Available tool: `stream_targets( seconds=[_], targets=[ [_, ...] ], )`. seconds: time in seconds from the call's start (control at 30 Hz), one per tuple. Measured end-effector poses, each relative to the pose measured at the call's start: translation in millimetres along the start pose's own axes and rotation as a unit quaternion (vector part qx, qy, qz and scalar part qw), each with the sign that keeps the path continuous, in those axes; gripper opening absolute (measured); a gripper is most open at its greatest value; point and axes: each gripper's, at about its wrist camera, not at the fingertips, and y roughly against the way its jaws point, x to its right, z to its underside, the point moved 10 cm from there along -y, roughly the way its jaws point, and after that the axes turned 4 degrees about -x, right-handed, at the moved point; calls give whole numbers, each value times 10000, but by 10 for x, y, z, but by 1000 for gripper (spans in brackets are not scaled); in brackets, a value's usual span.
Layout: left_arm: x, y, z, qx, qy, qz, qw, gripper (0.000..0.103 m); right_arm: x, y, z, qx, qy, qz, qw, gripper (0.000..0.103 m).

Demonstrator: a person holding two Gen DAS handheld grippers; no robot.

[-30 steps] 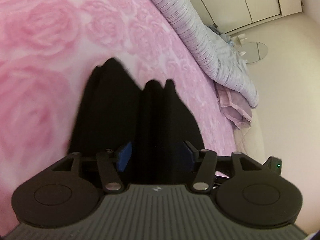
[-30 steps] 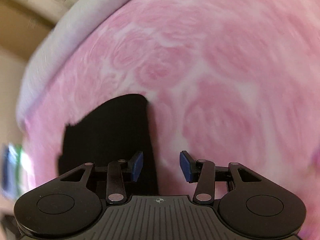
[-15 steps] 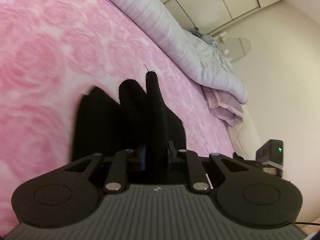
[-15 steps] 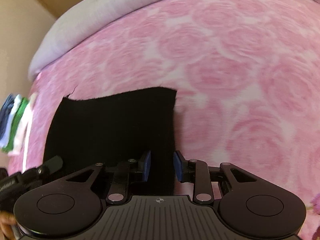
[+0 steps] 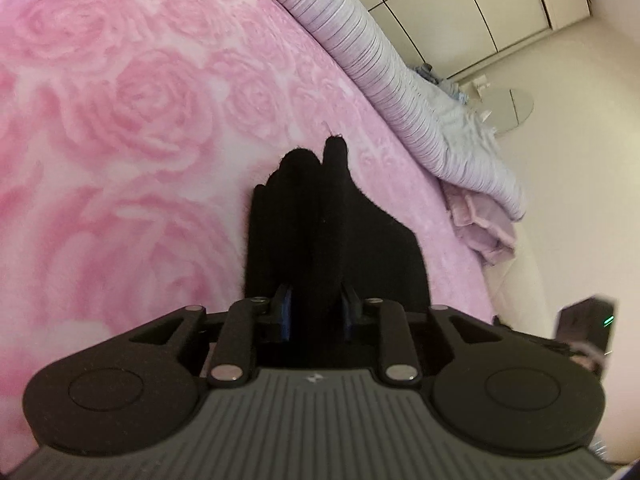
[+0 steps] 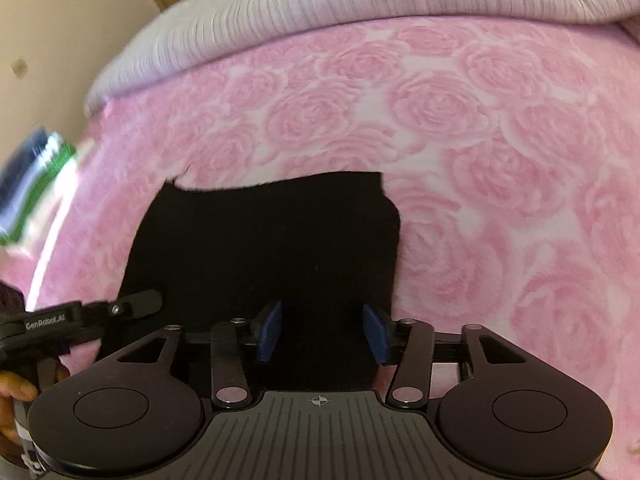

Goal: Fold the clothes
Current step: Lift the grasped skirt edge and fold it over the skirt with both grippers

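Observation:
A black garment [image 5: 360,248] lies on the pink rose blanket [image 5: 140,120]. In the left wrist view my left gripper [image 5: 317,310] is shut on a raised fold of it, and the bunched cloth stands up between the fingers. In the right wrist view the black garment [image 6: 260,240] lies flat as a rough rectangle. My right gripper [image 6: 323,332] hovers open over its near edge, with cloth below the gap and nothing pinched. One finger of the left gripper [image 6: 136,305] reaches onto the garment's left edge, held by a person's hand [image 6: 12,392].
A striped grey-lilac duvet [image 5: 400,80] [image 6: 360,8] is rolled along the far side of the bed. A lilac cloth [image 5: 480,224] lies at the bed's corner, with wardrobe doors [image 5: 460,8] beyond. Blurred coloured clothes [image 6: 36,184] sit at the left.
My right gripper closed to nearly shut at the garment's edge, then opened again. My left gripper closed on a fold and keeps hold of it, and the garment now looks flatter.

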Motion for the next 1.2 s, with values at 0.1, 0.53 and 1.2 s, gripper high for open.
stream_targets(
  seconds=[0.1,0.53,1.2],
  targets=[
    [11,254,134,12,-87,-57,9999,43,218,258,160,293,-776,-680,9942,57],
    [-136,301,648,-167,736,239,9969,47,397,294,916,597,-2930,-2404,9234,77],
    [245,911,1695,59,509,-172,9985,26,363,1006,1685,735,-773,-975,9895,56]
  ],
)
